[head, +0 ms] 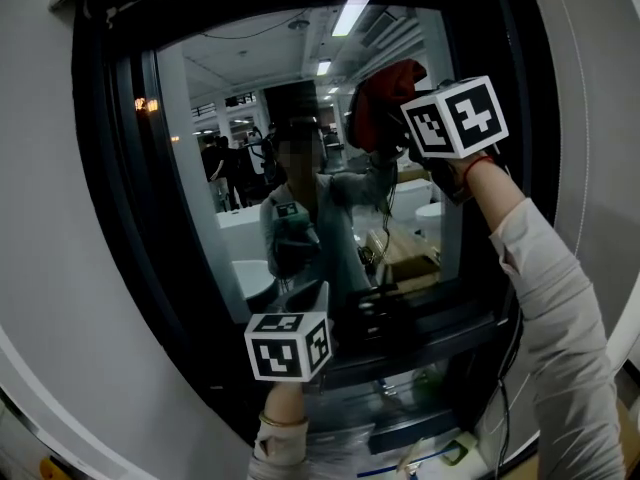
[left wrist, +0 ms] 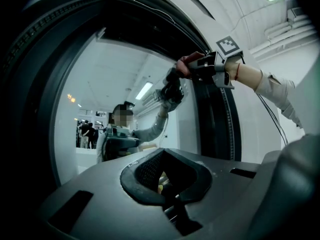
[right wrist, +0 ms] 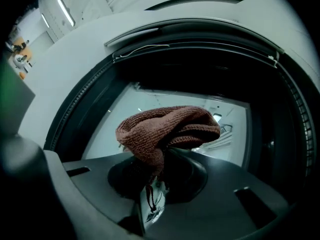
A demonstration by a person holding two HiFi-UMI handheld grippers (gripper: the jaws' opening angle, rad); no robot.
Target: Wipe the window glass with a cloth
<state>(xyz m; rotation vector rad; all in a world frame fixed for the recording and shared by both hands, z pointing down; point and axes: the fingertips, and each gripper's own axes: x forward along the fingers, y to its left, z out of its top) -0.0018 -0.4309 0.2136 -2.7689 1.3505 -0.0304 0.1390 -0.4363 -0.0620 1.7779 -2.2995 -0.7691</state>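
Note:
The window glass (head: 240,98) sits in a thick dark frame (head: 110,168) and mirrors a bright room and a person. High on the pane's right side, my right gripper (head: 400,118) is shut on a bunched reddish-brown cloth (head: 385,88) that is at the glass. In the right gripper view the cloth (right wrist: 167,126) bulges out above the jaws of the right gripper (right wrist: 155,171), with the glass (right wrist: 120,114) just behind. Low at the middle, my left gripper (head: 300,303) is shut and holds nothing. The left gripper (left wrist: 165,184) faces the glass (left wrist: 110,84), and its view shows the right gripper (left wrist: 192,69) up high.
White wall (head: 40,218) surrounds the window frame. A thin cable (head: 585,168) runs down the wall on the right. Below the sill there is clutter and a blue-and-white object (head: 430,453). My right sleeve (head: 560,308) crosses the frame's right side.

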